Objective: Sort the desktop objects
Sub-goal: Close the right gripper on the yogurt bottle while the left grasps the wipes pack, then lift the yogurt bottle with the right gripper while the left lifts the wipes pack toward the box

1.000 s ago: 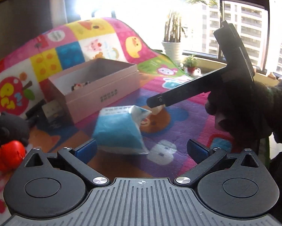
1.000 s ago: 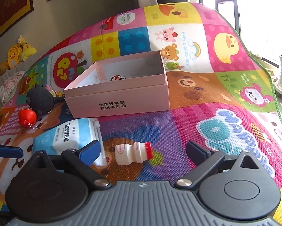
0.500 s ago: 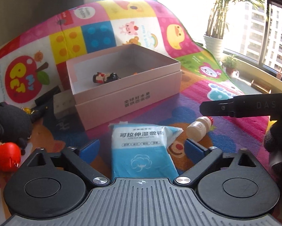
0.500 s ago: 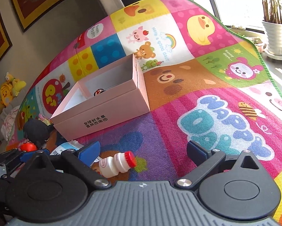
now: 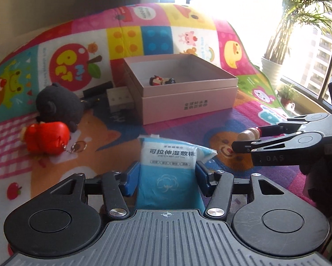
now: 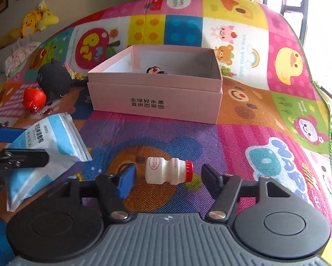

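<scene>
The soft blue-and-white wipes pack (image 5: 168,173) sits squeezed between the left tongs (image 5: 167,178), both blue pads pressed flat against its crinkly plastic sides, so that one is gripped. Over to the right tongs (image 6: 166,178): a little white plastic bottle (image 6: 168,170) with a ribbed red cap lies on its side in the gap, pads closing in but daylight on both sides, nothing clamped yet. Straight ahead of both sits the pink cardboard box (image 6: 157,102), lid off, square-edged, a small figurine (image 5: 162,81) in the bottom. The woven play mat (image 6: 243,137) under everything is loud with cartoon squares. The left camera picks out what the right one mostly hides: a white block (image 5: 120,98) tucked against the box's side, beside a fuzzy black plush (image 5: 58,106) and a glossy red toy (image 5: 47,140) on a key ring. The right camera alone catches yellow plush toys (image 6: 36,21) far off.
</scene>
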A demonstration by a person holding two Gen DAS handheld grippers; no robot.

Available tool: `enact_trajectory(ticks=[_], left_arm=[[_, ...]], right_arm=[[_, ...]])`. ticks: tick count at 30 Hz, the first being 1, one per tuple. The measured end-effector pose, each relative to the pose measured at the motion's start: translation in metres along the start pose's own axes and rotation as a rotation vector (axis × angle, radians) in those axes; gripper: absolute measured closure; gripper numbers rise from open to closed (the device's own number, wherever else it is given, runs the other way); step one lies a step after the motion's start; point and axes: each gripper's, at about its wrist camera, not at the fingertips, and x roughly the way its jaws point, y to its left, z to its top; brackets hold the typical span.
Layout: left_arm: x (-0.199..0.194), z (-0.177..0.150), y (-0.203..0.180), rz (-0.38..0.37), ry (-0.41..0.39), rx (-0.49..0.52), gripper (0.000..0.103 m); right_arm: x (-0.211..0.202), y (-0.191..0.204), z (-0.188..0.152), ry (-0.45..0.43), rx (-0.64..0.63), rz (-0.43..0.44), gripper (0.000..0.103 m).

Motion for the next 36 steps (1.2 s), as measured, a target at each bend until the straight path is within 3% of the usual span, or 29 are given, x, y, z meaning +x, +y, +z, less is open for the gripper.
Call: enact_trajectory(ticks=[3, 6, 8, 10, 11, 14, 20, 26, 30, 34, 36], left_arm=[[-0.009, -0.001, 0.002, 0.003, -0.018, 0.0, 0.045], [-0.006, -0.004, 0.004, -0.008, -0.006, -0.015, 0.044], [-0.002, -0.006, 0.001, -0.026, 0.001, -0.021, 0.039], [0.001, -0.006, -0.004, -0.05, -0.003, -0.008, 0.021], [0.003, -0.006, -0.008, -0.051, -0.006, 0.01, 0.018], [0.017, -0.006, -0.014, -0.011, 0.01, 0.051, 0.017], [0.04, -0.01, -0.009, -0.006, 0.079, -0.007, 0.017], [0.042, -0.014, -0.01, -0.042, 0.093, -0.012, 0.0], [0.043, -0.015, -0.017, -0.016, 0.109, 0.041, 0.0], [0.036, -0.012, -0.01, -0.011, 0.088, -0.05, 0.0], [0.033, -0.012, -0.01, -0.013, 0.06, -0.038, 0.0]], right_arm=[[-0.001, 0.005, 0.005, 0.016, -0.019, 0.006, 0.06], [-0.011, 0.01, 0.008, 0.025, -0.044, 0.026, 0.06], [-0.021, 0.013, 0.007, 0.017, -0.072, 0.026, 0.06], [-0.033, 0.013, 0.006, 0.005, -0.079, 0.032, 0.06], [-0.038, 0.013, 0.006, 0.001, -0.076, 0.037, 0.06], [-0.048, 0.011, 0.003, -0.006, -0.065, 0.037, 0.06], [-0.039, 0.01, -0.014, 0.034, -0.051, 0.024, 0.06], [-0.032, 0.013, -0.024, 0.011, -0.064, 0.019, 0.06], [-0.03, 0.01, -0.027, -0.013, -0.051, 0.01, 0.051], [-0.03, 0.006, -0.029, -0.025, -0.03, 0.016, 0.05], [-0.03, 0.007, -0.03, -0.029, -0.031, 0.015, 0.05]])
